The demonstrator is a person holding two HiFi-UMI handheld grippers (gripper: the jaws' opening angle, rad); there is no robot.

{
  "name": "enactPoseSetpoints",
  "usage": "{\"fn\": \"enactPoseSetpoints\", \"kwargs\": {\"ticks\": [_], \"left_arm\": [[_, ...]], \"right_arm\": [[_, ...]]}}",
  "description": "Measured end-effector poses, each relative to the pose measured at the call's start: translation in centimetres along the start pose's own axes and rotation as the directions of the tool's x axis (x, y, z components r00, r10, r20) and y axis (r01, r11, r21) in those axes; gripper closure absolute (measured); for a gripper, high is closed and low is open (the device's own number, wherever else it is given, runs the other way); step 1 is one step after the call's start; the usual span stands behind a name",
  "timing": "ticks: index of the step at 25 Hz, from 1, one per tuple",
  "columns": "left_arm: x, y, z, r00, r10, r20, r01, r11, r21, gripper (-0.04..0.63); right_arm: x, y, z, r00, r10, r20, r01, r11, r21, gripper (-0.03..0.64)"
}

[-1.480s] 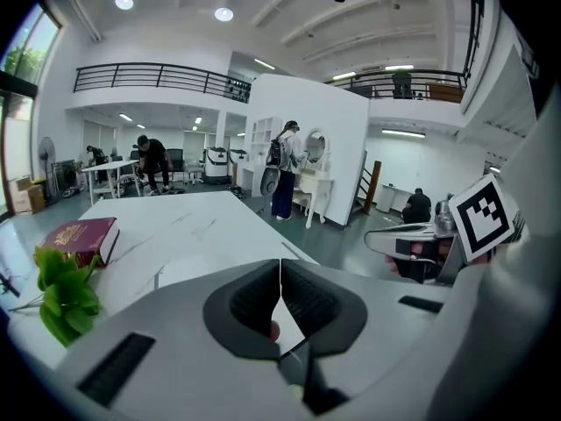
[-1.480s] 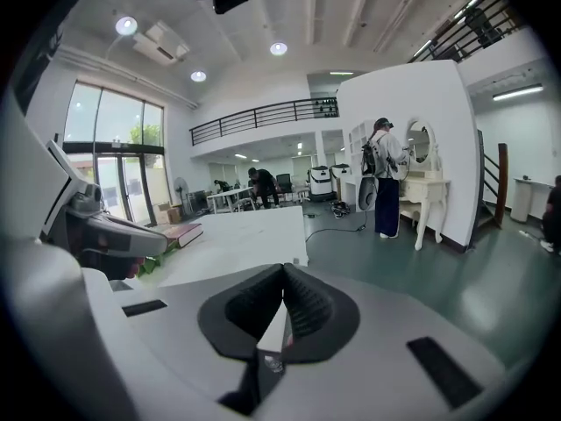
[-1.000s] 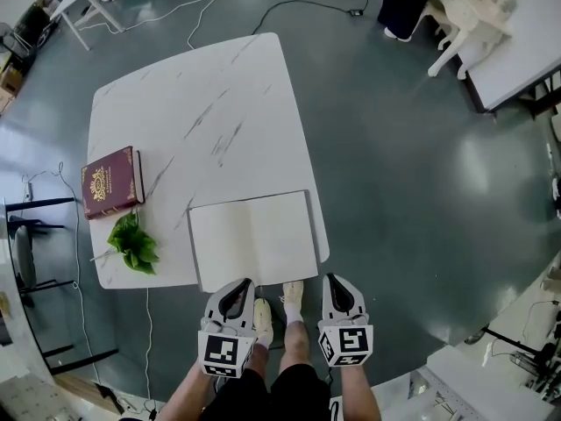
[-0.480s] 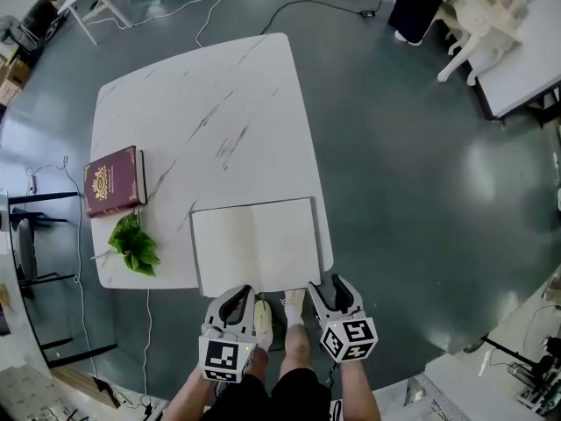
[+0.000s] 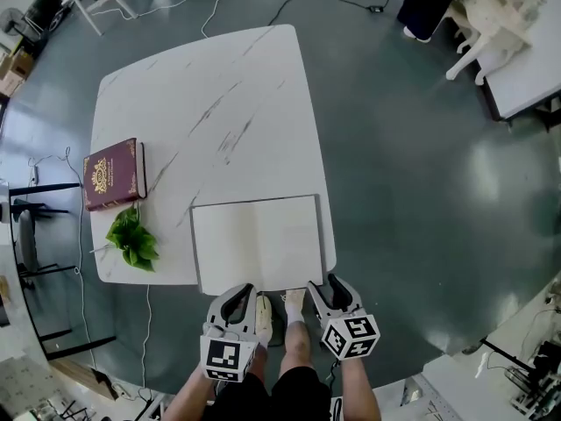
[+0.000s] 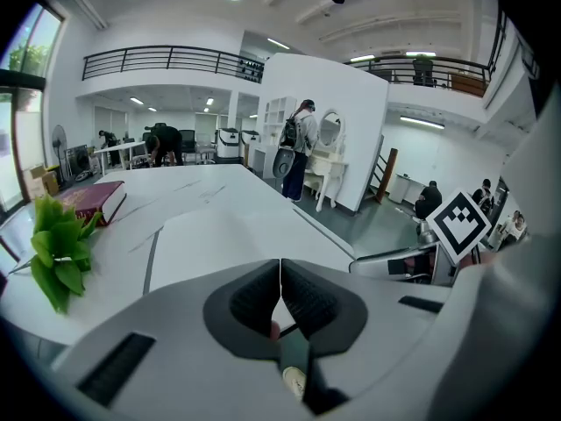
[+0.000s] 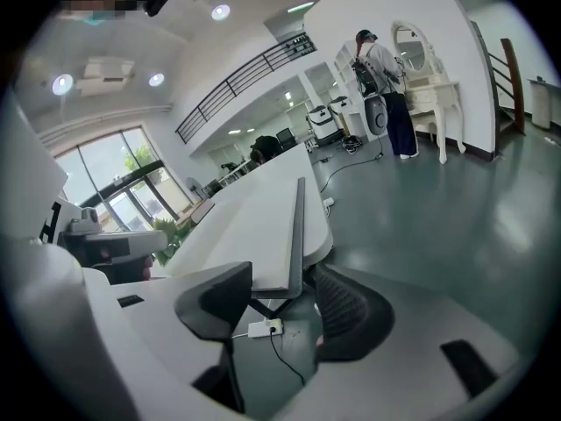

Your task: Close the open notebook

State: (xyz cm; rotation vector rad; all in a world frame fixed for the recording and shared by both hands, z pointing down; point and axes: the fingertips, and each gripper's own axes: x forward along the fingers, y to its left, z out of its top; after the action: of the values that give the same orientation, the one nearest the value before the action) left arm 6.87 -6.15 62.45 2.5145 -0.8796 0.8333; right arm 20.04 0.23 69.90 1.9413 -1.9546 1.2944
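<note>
The notebook (image 5: 256,242) lies open and flat at the near edge of the rounded, grey-veined white table (image 5: 202,103), its blank pale pages framed by a thin dark cover, well apart from a maroon book (image 5: 114,174) with a gilt emblem and a leafy green sprig (image 5: 131,239). The left gripper (image 6: 280,274) has its ribbed dark pads pressed together on nothing, while the right gripper (image 7: 280,279) has just been opening and now gapes wide. The notebook's near right corner sits at the mouth of that gap, untouched by either pad, though seen so edge-on that the pages cannot be made out.
</note>
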Motion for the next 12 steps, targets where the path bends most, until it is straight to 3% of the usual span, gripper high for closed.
{"fn": "enactPoseSetpoints", "kwargs": {"ticks": [12], "left_arm": [[-0.37, -0.08, -0.58, 1.0, 0.022, -0.004, -0.022, 1.0, -0.005, 0.571]], "right_arm": [[0.06, 0.39, 0.02, 1.0, 0.029, 0.001, -0.029, 1.0, -0.008, 0.443]]}}
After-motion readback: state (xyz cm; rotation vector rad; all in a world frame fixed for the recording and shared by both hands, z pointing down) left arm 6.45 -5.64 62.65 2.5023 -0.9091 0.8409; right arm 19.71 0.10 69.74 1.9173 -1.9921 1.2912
